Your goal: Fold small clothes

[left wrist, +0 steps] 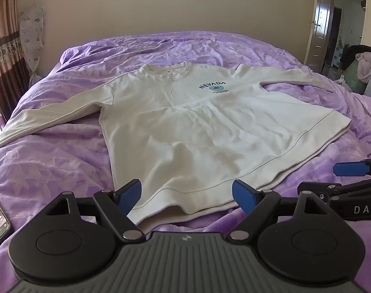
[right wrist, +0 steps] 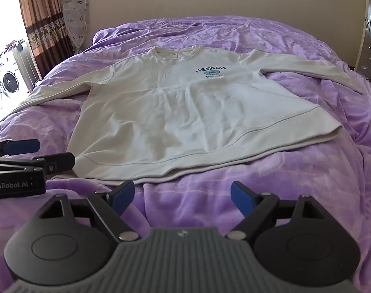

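We held both tongs spread and empty: the left tongs (left wrist: 186, 191) hung just short of the sweatshirt (left wrist: 185, 127) hem, the right tongs (right wrist: 181, 195) over bare purple bedcover (right wrist: 295, 183) short of that hem. The sweatshirt lay flat, face up, just ahead of both, sleeves out to either side, its long axis running away from us, collar farthest. We judged the soft, rumpled cover a risk: a pinch could gather bedding with the hem, or catch only one layer.
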{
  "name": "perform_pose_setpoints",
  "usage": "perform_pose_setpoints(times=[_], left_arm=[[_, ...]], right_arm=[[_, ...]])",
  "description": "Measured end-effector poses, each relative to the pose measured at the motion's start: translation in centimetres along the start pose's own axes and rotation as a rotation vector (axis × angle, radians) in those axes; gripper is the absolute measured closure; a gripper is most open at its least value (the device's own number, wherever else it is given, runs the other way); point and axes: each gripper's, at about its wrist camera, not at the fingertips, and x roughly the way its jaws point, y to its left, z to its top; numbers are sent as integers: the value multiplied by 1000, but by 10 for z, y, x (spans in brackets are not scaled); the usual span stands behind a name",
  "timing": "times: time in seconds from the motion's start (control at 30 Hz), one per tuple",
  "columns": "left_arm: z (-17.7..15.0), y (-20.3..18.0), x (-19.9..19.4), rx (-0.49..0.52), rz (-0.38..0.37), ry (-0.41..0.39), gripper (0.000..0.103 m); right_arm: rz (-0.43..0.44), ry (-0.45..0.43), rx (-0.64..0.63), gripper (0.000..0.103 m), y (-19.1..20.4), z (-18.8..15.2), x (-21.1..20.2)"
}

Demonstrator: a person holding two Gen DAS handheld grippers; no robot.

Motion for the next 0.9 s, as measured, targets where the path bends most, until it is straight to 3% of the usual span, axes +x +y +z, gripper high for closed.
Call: perform_pose_setpoints(times=[0.9], left_arm=[[0, 0, 0, -2, -2, 8, 5]], right_arm=[[0, 8, 1, 21, 0, -1, 0]])
